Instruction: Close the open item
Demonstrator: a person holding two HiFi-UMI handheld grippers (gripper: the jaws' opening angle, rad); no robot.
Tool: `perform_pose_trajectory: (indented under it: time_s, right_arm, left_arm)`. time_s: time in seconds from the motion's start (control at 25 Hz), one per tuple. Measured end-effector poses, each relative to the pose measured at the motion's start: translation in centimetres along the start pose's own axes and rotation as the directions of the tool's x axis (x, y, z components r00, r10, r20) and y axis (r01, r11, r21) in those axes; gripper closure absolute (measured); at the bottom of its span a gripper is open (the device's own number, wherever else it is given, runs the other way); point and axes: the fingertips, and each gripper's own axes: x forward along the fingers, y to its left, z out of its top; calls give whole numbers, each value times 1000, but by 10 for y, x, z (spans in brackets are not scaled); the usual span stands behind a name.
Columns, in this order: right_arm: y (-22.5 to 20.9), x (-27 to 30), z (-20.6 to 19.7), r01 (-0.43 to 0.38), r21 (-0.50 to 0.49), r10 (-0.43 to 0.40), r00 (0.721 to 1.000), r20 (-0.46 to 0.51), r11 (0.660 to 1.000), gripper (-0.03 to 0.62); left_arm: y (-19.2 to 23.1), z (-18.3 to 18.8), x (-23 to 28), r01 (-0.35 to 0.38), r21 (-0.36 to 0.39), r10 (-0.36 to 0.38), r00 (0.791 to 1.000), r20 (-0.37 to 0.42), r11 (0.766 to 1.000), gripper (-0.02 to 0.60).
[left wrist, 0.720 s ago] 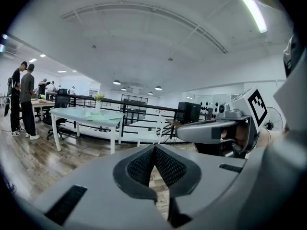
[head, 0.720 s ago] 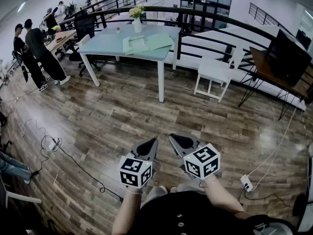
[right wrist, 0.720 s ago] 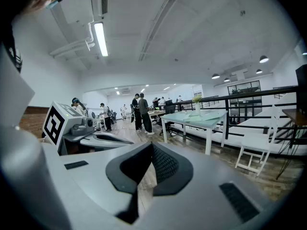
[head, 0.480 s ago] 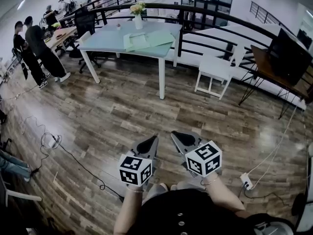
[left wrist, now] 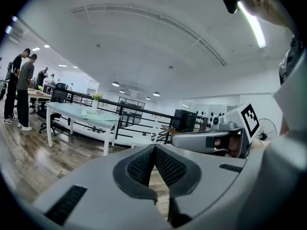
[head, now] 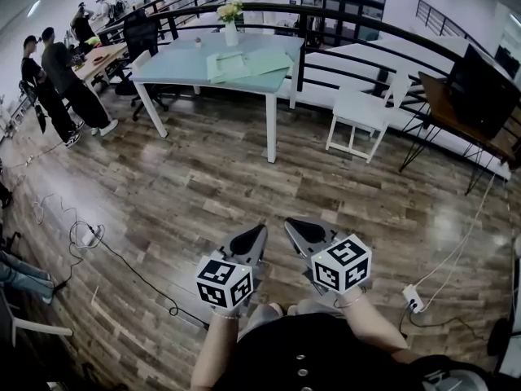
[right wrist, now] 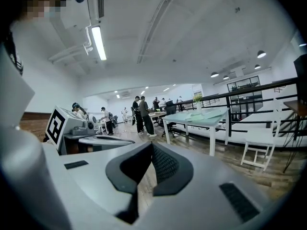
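A pale green folder (head: 244,65) lies spread flat on the light blue table (head: 175,70) across the room; I cannot make out its cover at this distance. Both grippers are held low in front of the person's body, over the wooden floor and far from the table. My left gripper (head: 260,231) is shut with nothing in it, its ribbed pads (left wrist: 165,166) meeting at the tip (left wrist: 154,147). My right gripper (head: 290,223) is also shut and empty (right wrist: 151,145). They sit side by side, both pointing toward the table.
A vase of flowers (head: 230,24) stands on the table. A white chair (head: 360,114) sits to its right, with a dark desk and monitor (head: 480,92) beyond. People (head: 61,76) stand at a desk on the left. Cables (head: 89,239) and a power strip (head: 412,299) lie on the floor. A black railing (head: 358,31) runs behind the table.
The head view has shifted slightly. Both grippers stay shut and side by side in about the same place.
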Motion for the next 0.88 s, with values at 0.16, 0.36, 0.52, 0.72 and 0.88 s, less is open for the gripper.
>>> perform_pose_trajectory:
  time_s: [0.16, 0.36, 0.52, 0.72, 0.88]
  right_arm:
    - [4, 7, -2, 2, -2, -2, 1000, 6, 1000, 589]
    - [2, 20, -8, 53, 29, -53, 999, 1, 998, 589]
    - [2, 23, -14, 95, 31, -95, 995, -1, 995, 589]
    - [2, 35, -14, 85, 59, -85, 996, 8, 995, 525]
    - [-9, 50, -16, 91, 64, -91, 996, 1, 994, 516]
  left_arm:
    - [14, -2, -2, -42, 24, 42, 999, -3, 999, 563]
    - [29, -7, -5, -40, 13, 40, 999, -10, 999, 561]
    - [37, -12, -10, -46, 6, 46, 999, -21, 999, 561]
    - [56, -17, -11, -74, -12, 74, 996, -41, 997, 555]
    - [72, -22, -3, -91, -34, 89, 995, -53, 995, 503]
